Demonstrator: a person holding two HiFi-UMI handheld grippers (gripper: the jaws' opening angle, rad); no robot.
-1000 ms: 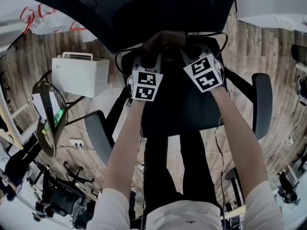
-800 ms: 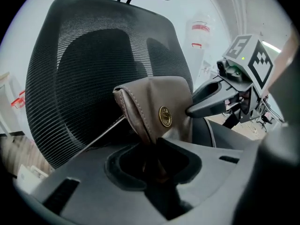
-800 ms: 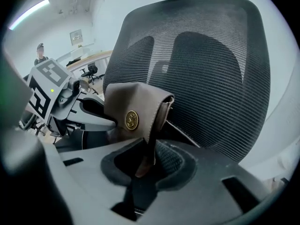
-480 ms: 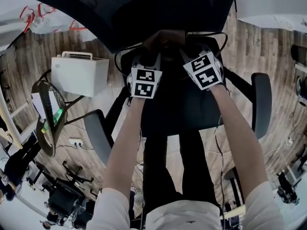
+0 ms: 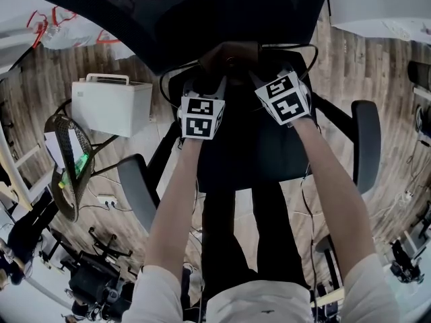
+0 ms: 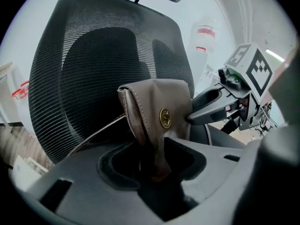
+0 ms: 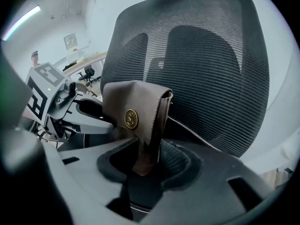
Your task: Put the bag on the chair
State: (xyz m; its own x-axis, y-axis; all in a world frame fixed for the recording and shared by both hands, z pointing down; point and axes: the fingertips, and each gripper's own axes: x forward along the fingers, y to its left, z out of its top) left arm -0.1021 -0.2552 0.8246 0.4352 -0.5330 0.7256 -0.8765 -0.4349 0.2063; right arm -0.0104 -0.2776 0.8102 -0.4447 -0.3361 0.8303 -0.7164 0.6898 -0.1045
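A brown leather bag [image 5: 232,58] with a round brass stud rests upright at the back of the black office chair's seat [image 5: 249,160], against the mesh backrest [image 6: 93,69]. My left gripper [image 5: 211,83] and right gripper [image 5: 260,77] flank it from either side. In the left gripper view the bag [image 6: 159,102] has one end in the gap of my left gripper [image 6: 152,165]. The other end of the bag [image 7: 133,102] shows the same way in my right gripper [image 7: 145,165]. Both pairs of jaws have just been opening and stand apart from the leather.
A white box with a handle [image 5: 111,103] and a mesh wastebasket [image 5: 67,163] stand on the wooden floor at left. The chair's armrests [image 5: 367,143] [image 5: 138,190] flank the seat. A white tabletop [image 5: 384,5] is at the upper right. The person's legs are below the seat.
Both grippers' marker cubes have rolled slightly while the hands stayed where they were. The bag has not moved from the back of the seat.
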